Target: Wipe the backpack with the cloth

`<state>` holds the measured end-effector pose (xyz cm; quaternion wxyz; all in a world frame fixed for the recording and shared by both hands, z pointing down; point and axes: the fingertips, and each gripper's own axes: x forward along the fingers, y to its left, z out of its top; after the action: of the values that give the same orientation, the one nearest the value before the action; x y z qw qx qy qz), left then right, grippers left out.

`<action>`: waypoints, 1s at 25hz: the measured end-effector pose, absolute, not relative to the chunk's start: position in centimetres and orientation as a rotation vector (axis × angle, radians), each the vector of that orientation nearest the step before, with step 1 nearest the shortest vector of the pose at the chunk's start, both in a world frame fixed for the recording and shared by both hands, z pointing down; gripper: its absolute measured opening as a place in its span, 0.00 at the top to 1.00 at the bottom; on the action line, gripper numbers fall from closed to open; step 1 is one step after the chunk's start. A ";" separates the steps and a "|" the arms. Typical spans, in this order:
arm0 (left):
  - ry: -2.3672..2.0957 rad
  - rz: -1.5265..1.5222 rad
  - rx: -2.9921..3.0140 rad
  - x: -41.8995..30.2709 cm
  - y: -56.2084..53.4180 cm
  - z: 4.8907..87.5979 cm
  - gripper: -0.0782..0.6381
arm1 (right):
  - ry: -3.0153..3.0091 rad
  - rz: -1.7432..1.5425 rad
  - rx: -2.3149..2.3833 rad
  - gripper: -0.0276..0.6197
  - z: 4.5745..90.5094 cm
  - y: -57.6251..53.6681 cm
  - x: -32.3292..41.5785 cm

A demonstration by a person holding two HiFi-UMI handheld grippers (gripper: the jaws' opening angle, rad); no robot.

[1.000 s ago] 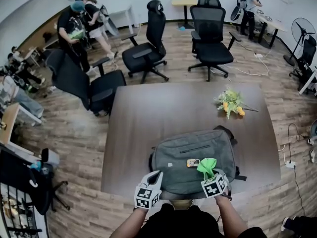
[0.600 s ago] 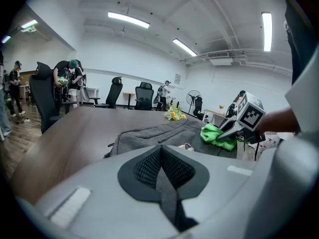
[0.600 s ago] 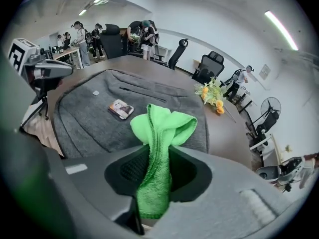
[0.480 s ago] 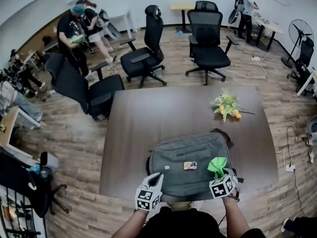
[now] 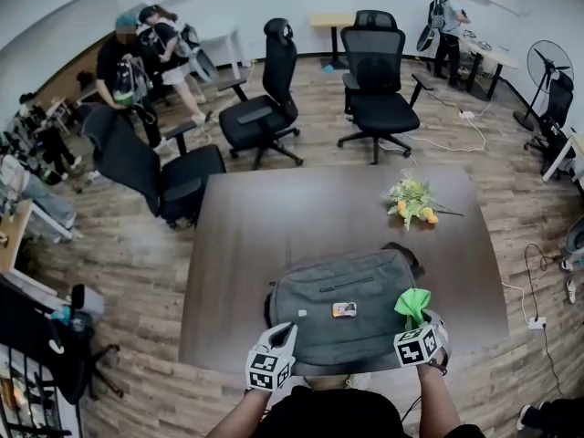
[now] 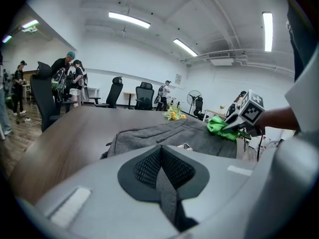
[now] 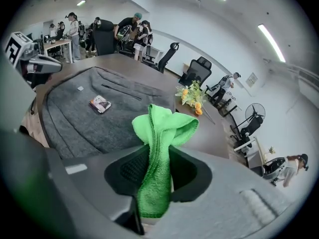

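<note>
A grey backpack [image 5: 351, 304] lies flat at the near edge of the brown table [image 5: 274, 235], with a small colourful tag [image 5: 344, 309] on its face. My right gripper [image 5: 422, 331] is shut on a green cloth [image 5: 412, 303] over the backpack's near right corner; in the right gripper view the cloth [image 7: 160, 148] stands up between the jaws above the backpack [image 7: 84, 116]. My left gripper [image 5: 276, 349] hovers at the backpack's near left edge, jaws shut with nothing in them. In the left gripper view the backpack [image 6: 164, 136] lies ahead and the cloth [image 6: 219, 127] is at the right.
A bunch of yellow and white flowers [image 5: 411, 199] lies on the table's far right. Black office chairs [image 5: 374, 89] stand beyond the far edge and one chair [image 5: 151, 167] is at the left corner. People stand at the back left and back right.
My right gripper has carried the cloth rightward across the backpack toward its right corner. The left gripper has stayed near the left edge.
</note>
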<state>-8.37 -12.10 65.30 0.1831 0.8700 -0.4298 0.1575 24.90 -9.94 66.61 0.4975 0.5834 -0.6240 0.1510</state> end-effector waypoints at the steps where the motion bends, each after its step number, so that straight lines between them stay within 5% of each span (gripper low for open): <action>1: -1.212 0.446 2.453 -8.4 -12.0 65.3 0.87 | -1.507 0.368 1.421 0.79 66.5 -9.9 25.2; 12: -1.217 0.413 2.469 -7.9 -12.5 63.9 0.87 | -1.665 0.304 1.559 0.79 62.6 -11.1 24.9; 25: -1.391 0.046 2.575 -9.7 -16.6 50.5 0.87 | -2.358 -0.191 1.704 0.79 44.9 -13.1 14.6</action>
<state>-9.65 -16.61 50.50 0.1073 0.8747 -0.4725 0.0155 14.60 -13.13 44.88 0.1127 0.5807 -0.8037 -0.0650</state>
